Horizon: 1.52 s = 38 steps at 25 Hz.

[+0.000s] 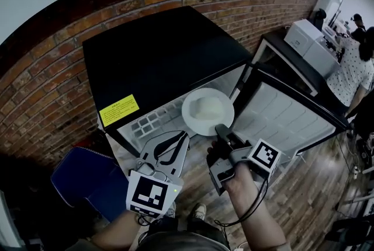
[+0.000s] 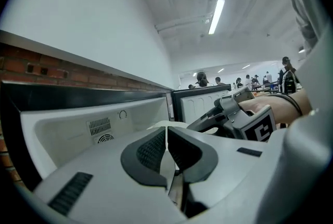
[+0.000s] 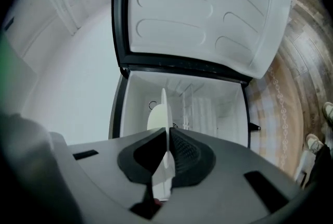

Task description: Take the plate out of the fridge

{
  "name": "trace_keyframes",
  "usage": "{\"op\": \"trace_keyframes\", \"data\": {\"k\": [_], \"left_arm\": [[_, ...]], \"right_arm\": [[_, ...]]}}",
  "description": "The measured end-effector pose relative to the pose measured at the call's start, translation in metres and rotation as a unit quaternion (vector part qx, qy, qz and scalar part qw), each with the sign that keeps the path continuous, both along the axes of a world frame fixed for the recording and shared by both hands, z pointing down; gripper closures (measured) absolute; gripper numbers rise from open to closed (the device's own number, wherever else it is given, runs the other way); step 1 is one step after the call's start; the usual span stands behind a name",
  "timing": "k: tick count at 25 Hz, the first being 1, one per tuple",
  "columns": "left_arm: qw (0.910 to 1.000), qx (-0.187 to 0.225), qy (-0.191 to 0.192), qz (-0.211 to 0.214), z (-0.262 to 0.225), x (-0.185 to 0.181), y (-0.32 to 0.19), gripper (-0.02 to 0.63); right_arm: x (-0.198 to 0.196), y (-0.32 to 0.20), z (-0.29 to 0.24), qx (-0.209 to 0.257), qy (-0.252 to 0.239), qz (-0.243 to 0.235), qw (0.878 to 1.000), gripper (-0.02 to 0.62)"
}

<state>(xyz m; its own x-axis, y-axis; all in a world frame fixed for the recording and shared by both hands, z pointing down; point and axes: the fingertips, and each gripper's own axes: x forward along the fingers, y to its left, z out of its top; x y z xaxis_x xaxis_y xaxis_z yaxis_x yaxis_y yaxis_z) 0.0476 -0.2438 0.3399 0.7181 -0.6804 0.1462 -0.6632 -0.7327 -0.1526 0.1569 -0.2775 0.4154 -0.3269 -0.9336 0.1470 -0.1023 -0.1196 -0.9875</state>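
Note:
A white round plate (image 1: pixel 207 111) hangs level in front of the open black mini fridge (image 1: pixel 158 57), just outside its opening. My right gripper (image 1: pixel 221 129) is shut on the plate's near rim. In the right gripper view the plate (image 3: pixel 158 116) stands edge-on between the pads of my right gripper (image 3: pixel 167 147), with the fridge's white inside (image 3: pixel 208 108) behind it. My left gripper (image 1: pixel 178 138) sits to the plate's left and lower, shut with nothing in it. In the left gripper view my left gripper (image 2: pixel 166 139) has its pads together, and the plate's rim (image 2: pixel 156 125) shows just beyond them.
The fridge door (image 1: pixel 286 112) is swung open to the right, white inner panel up. A yellow label (image 1: pixel 118 110) is on the fridge's front edge. A blue object (image 1: pixel 87 177) lies on the floor at the left. A brick wall runs behind. People (image 1: pixel 356 63) stand far right.

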Motion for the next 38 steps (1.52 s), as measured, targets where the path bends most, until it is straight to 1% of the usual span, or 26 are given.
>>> {"op": "trace_keyframes", "data": {"k": [6, 9, 15, 20, 30, 38], "left_arm": [[0.9994, 0.014, -0.001, 0.033, -0.011, 0.022, 0.012, 0.581], [0.9983, 0.020, 0.003, 0.054, -0.015, 0.041, 0.023, 0.581], [0.9945, 0.023, 0.003, 0.102, -0.015, 0.075, 0.043, 0.581], [0.9910, 0.022, -0.003, 0.132, -0.010, 0.097, 0.057, 0.581], [0.9828, 0.015, -0.015, 0.184, 0.002, 0.131, 0.077, 0.581], [0.9801, 0.008, -0.025, 0.197, 0.010, 0.138, 0.085, 0.581]], "right_arm": [[0.025, 0.026, -0.012, 0.009, 0.004, 0.030, 1.000, 0.563], [0.043, 0.043, -0.015, 0.008, 0.003, 0.050, 0.999, 0.563], [0.075, 0.080, -0.013, 0.008, 0.000, 0.090, 0.996, 0.563], [0.093, 0.105, -0.006, 0.002, 0.002, 0.112, 0.994, 0.561], [0.110, 0.150, 0.015, -0.012, -0.013, 0.142, 0.990, 0.561], [0.118, 0.167, 0.022, -0.012, -0.020, 0.155, 0.988, 0.563]]}}
